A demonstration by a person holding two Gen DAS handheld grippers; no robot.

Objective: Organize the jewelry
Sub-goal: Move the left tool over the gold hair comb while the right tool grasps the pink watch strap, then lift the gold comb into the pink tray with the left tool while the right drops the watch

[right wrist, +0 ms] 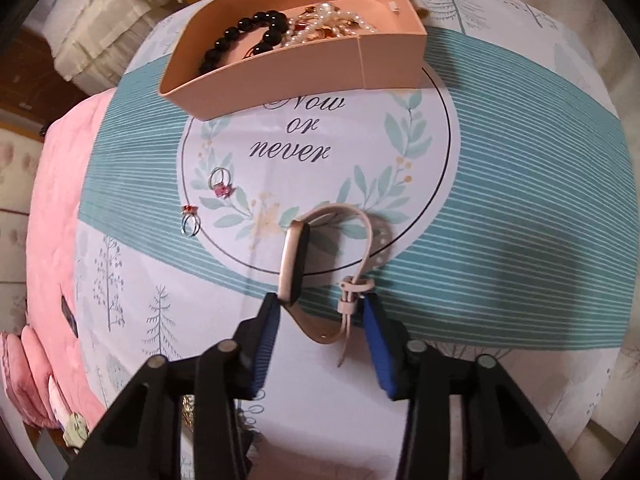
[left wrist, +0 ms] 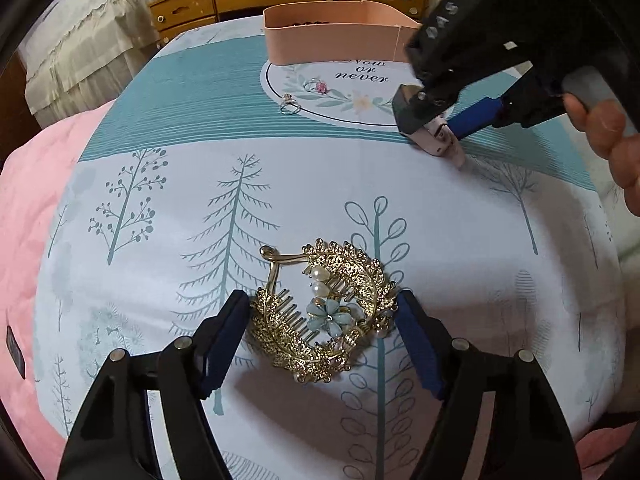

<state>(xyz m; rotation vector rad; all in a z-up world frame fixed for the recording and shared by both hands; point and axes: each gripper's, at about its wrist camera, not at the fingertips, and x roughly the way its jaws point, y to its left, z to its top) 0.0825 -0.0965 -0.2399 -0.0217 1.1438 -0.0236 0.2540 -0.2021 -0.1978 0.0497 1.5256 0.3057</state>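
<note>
Between my left gripper [left wrist: 323,312] fingers lies a gold filigree hair comb [left wrist: 320,312] with pearls and a blue flower, flat on the printed bedspread [left wrist: 280,184]; the pads flank it closely, contact unclear. My right gripper [right wrist: 318,312] fingers straddle a pale-strapped watch [right wrist: 296,264], its lower strap end blurred; the left pad touches the case, the right stands just beside the buckle, not gripping.
</note>
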